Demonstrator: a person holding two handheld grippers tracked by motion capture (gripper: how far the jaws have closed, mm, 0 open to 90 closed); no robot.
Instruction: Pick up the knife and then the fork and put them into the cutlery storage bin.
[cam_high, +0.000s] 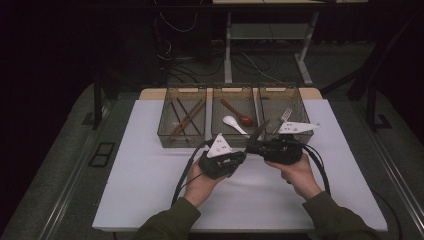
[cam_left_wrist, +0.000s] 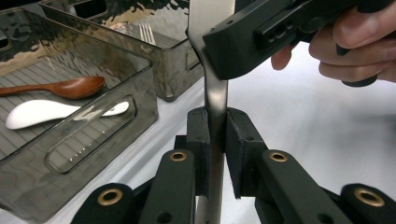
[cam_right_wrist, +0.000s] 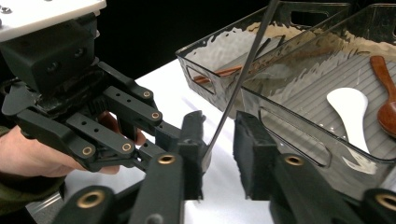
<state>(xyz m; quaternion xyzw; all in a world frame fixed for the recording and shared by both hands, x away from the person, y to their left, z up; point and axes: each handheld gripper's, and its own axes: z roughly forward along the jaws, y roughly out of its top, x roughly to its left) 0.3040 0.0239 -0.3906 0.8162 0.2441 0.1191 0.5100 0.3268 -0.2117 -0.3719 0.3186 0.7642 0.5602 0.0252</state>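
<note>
Just in front of the 3 smoked-plastic bins (cam_high: 235, 137) on the white table (cam_high: 150, 175), the left gripper (cam_left_wrist: 217, 135) is clamped on a flat steel knife (cam_left_wrist: 215, 88). The right gripper (cam_right_wrist: 219, 144) meets it there with its jaws apart on either side of the blade, one jaw touching it. In the middle bin lie a white spoon (cam_high: 234, 123) and a wooden spoon (cam_high: 239, 114); the right bin holds a fork (cam_high: 285, 115), the left bin chopsticks (cam_high: 186, 119).

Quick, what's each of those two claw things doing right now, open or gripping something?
Left gripper: shut on the metal utensil, which stands pinched between its jaws.
Right gripper: open; the utensil passes through the gap between its jaws.
</note>
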